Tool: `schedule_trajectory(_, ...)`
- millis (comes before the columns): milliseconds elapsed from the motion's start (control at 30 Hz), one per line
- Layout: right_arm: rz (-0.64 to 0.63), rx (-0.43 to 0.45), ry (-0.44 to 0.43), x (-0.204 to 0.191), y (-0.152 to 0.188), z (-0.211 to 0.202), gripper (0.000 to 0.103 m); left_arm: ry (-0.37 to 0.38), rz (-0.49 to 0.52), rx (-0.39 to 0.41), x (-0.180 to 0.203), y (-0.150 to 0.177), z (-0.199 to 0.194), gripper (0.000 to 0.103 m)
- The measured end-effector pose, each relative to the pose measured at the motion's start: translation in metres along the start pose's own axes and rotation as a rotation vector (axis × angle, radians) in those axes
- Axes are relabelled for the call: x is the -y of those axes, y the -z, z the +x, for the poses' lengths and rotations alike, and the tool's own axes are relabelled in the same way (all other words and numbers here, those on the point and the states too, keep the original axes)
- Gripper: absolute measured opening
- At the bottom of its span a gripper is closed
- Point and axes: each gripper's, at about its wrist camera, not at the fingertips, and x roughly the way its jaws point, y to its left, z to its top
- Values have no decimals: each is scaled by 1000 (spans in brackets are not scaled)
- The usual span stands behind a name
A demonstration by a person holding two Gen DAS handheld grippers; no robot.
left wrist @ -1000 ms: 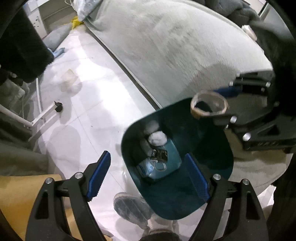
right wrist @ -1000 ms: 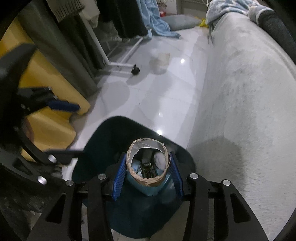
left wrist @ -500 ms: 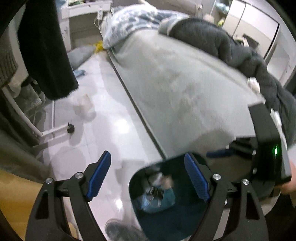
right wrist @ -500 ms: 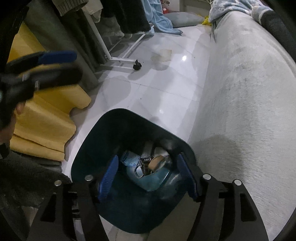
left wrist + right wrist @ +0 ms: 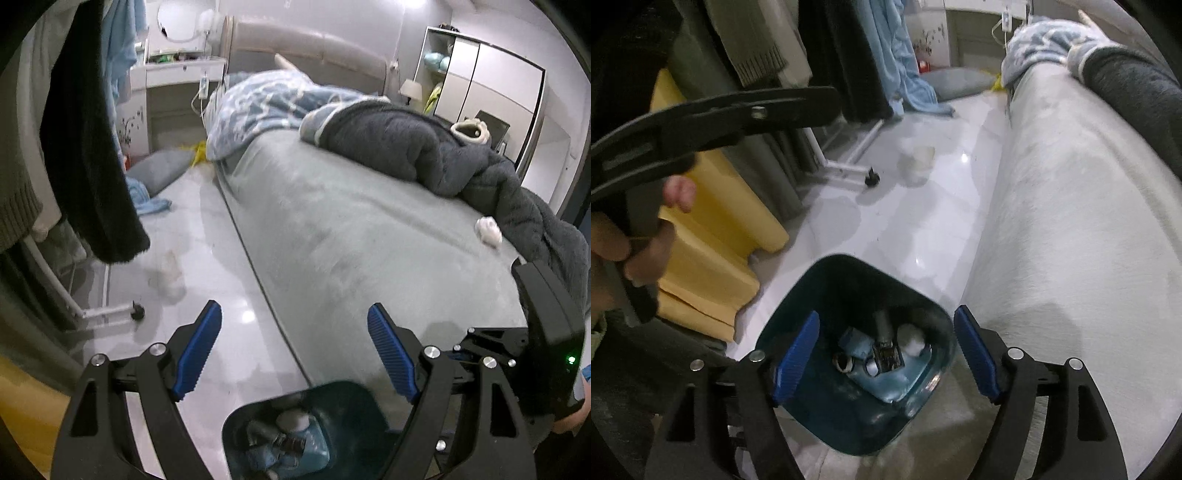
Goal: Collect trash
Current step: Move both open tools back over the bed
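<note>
My right gripper [image 5: 886,354] is opening its jaws over the bin [image 5: 798,295], with nothing between them; the tube [image 5: 844,363] is lying inside with other trash. My left gripper [image 5: 295,350] is staying wide and empty. A white wad [image 5: 488,229] on the bed [image 5: 351,240] and a cup [image 5: 918,164] on the floor are waiting, I think.

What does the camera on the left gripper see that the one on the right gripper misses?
Only the left view shows the white crumpled tissue lying on the grey bed beside the dark fleece blanket, and the white wardrobe. Only the right view shows the yellow cushion and the person's hand holding the left gripper. Both show the dark teal bin with trash inside and the clear plastic cup on the floor.
</note>
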Motion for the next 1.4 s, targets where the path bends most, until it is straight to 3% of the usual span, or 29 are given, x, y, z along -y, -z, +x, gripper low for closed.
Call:
schedule_trajectory(533, 74, 203, 106, 55, 15, -76, 86, 22, 74, 93, 83, -25, 8, 83)
schedule_trajectory(1000, 181, 287, 244, 114, 52, -114, 87, 86, 95, 94, 138, -35, 25, 83)
schedule_trajectory(1400, 230, 289, 362, 171, 95, -142, 87, 143, 123, 66, 182, -34, 41, 83)
